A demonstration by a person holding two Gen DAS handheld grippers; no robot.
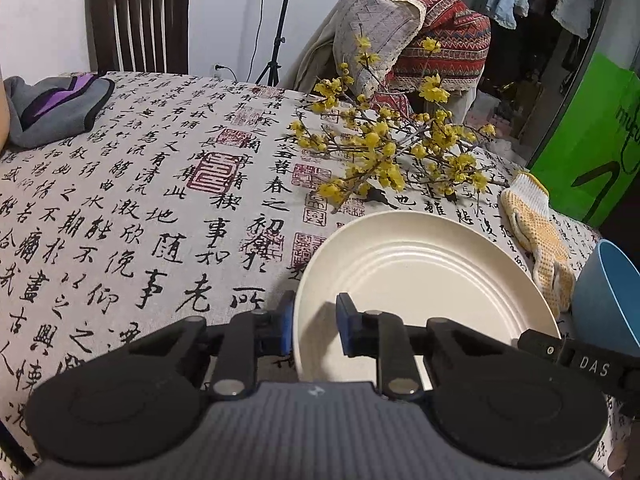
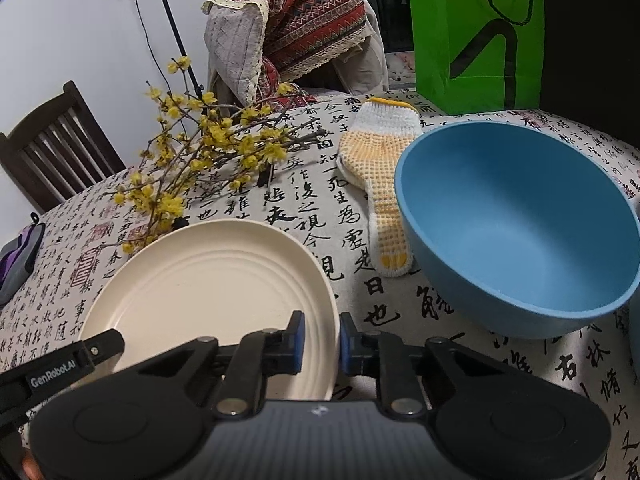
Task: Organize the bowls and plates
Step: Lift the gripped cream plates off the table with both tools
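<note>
A cream plate (image 1: 420, 272) (image 2: 208, 280) lies on the calligraphy-print tablecloth (image 1: 160, 200). My left gripper (image 1: 316, 320) straddles its left rim, one blue pad outside and one inside, shut on the rim. My right gripper (image 2: 322, 338) is shut on the opposite rim in the same way. Each gripper's black finger also shows at the plate's edge in the other wrist's view. A blue bowl (image 2: 520, 232) (image 1: 604, 300) stands upright and empty to the right of the plate, apart from it.
A yellow-dotted work glove (image 2: 380, 168) (image 1: 536, 224) lies between plate and bowl. Yellow flowering branches (image 1: 392, 140) (image 2: 208, 152) lie behind the plate. A green paper bag (image 2: 476, 32) stands at the back right, and a grey-purple cloth (image 1: 56, 108) lies far left. Dark chairs (image 1: 140, 16) stand at the table's edge.
</note>
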